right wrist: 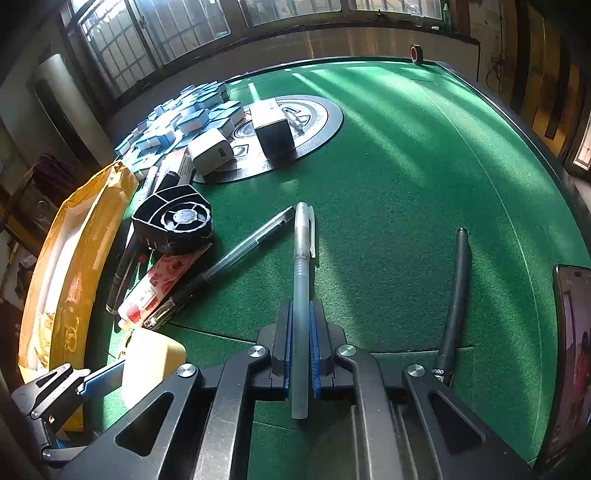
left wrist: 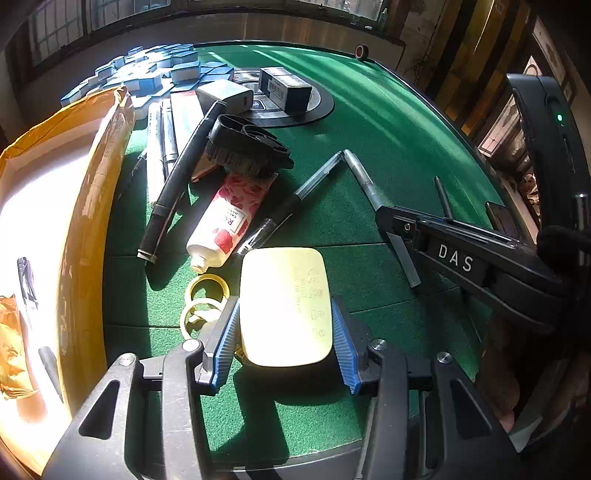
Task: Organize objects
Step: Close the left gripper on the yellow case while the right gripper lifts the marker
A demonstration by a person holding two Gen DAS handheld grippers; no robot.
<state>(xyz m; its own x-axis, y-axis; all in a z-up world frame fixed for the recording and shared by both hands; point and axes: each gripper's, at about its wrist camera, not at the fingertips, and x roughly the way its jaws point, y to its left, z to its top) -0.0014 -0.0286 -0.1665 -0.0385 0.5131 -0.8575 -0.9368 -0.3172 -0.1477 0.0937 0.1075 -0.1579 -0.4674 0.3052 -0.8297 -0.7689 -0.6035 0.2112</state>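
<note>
Now each tool grips something: the left tool (left wrist: 284, 343) clamps a pale case (left wrist: 284, 306) low over the bench (left wrist: 388, 122), the right tool (right wrist: 301, 354) pinches a grey pen (right wrist: 302, 280). Lift both straight, steadily, clear of the clutter.

Home games room; green felt table (right wrist: 406, 155), mahjong tiles (right wrist: 184, 114), barred windows (right wrist: 155, 33)
</note>
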